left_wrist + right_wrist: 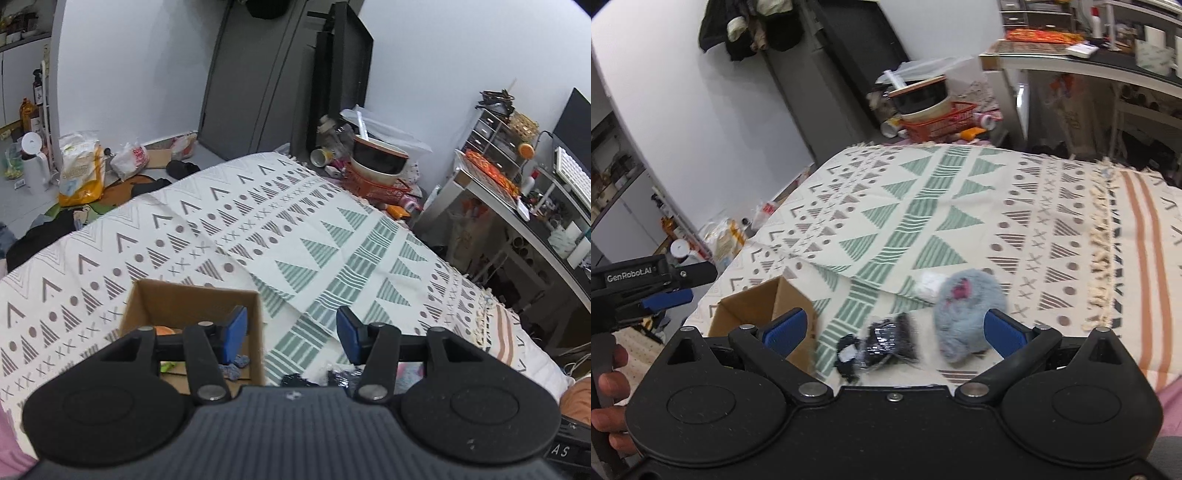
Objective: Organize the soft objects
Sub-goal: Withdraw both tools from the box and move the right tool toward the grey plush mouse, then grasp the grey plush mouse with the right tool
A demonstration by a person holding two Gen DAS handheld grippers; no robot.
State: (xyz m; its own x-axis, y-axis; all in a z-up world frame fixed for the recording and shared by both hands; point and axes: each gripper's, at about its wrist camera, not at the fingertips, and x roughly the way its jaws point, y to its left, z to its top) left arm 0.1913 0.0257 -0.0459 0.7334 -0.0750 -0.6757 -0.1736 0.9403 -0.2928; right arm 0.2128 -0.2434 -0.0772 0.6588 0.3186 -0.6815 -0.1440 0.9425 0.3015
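- The cardboard box (764, 314) is taken as the landmark; it stands open-topped on the patterned cloth (923, 206), and a few small soft things, orange, green and blue, can be made out inside it in the left wrist view.
- The right gripper (894, 332) is seen with its blue pads spread wide and nothing between them.
- The grey fluffy object (964, 310) lies on the cloth to the right of the box, well apart from it, just ahead of the right gripper and close to its right pad.
- Its long axis appears to run roughly away from the camera, slightly tilted; it is blurred, so this is only a judgement.
- A black wrapped bundle (882, 343) lies between the box and the grey object, almost centred between the right gripper's pads.
- A small white soft item (929, 282) is seen just beyond the grey object, touching or nearly touching it.
- The left gripper (291, 332) is likewise held apart and empty, hovering over the right-hand wall of the box.
- The right gripper is judged the nearer to both loose objects, so the pick probably falls to it.
- The grey object looks shaggy and plush, with a pink patch near its top; it would likely compress easily.
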